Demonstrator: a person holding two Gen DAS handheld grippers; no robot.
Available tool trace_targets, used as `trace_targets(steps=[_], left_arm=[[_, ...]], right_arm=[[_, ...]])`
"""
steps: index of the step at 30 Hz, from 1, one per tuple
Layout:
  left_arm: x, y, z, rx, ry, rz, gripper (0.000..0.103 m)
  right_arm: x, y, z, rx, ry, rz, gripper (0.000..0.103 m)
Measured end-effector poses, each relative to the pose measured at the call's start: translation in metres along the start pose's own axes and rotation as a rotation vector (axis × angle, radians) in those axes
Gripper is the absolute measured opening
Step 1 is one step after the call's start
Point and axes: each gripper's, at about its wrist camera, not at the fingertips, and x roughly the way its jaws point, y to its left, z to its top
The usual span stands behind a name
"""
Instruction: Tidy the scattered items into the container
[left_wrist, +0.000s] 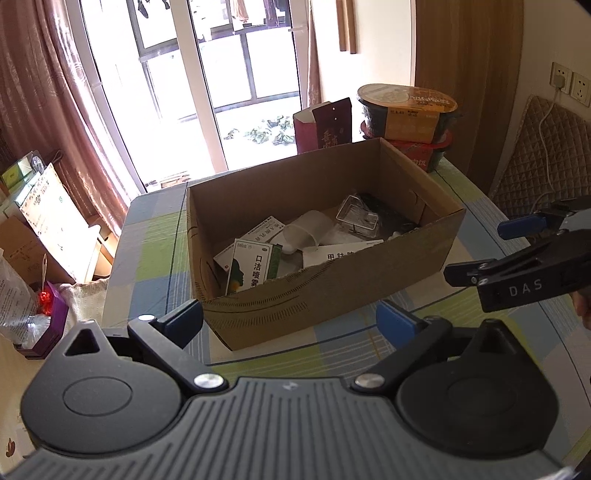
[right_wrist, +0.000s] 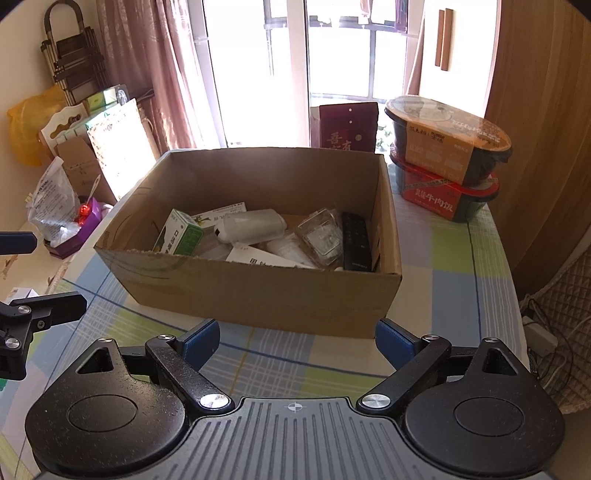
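Brown cardboard makes up the box (right_wrist: 258, 295) that sits open-topped on the counter (right_wrist: 461, 258), which is covered by a checked cloth of blue, green and white squares. Inside the box lie a green and white medicine carton (right_wrist: 179, 236), a white carton with red edging (left_wrist: 255, 236) partly under it, a clear plastic cup (left_wrist: 308, 230) on its side, a clear plastic tray (right_wrist: 321, 236), a black remote control (right_wrist: 356, 242) along the right wall, and a white carton with black lettering (left_wrist: 341, 254) against the near wall. The left gripper (left_wrist: 290, 323) hangs just in front of the box's near corner with its blue-padded fingers (left_wrist: 395, 326) spread wide and nothing between them. The right gripper (right_wrist: 297, 341) hangs before the box's near wall, its fingers (right_wrist: 201, 341) likewise spread apart and empty; in the left wrist view it reaches in from the right edge, its two tips separated. Behind the box stand a dark red paper bag (right_wrist: 347, 125) and two stacked meal bowls (right_wrist: 447, 155), the orange-labelled one on top of the red-labelled one. To the left of the counter, a purple box (right_wrist: 74, 236) holds a crumpled clear wrapper and a small red object. Bright glass doors and pink curtains fill the background.
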Motion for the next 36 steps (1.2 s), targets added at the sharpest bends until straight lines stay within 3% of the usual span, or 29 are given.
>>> trace_targets(steps=[14, 36], left_arm=[[-0.010, 0.001, -0.027, -0.043, 0.032, 0.025, 0.099], [-0.005, -0.010, -0.050, -0.020, 0.050, 0.025, 0.099]], right_arm=[[-0.004, 0.016, -0.027, -0.007, 0.032, 0.009, 0.096], [-0.007, 0.027, -0.048, 0.001, 0.050, -0.018, 0.096]])
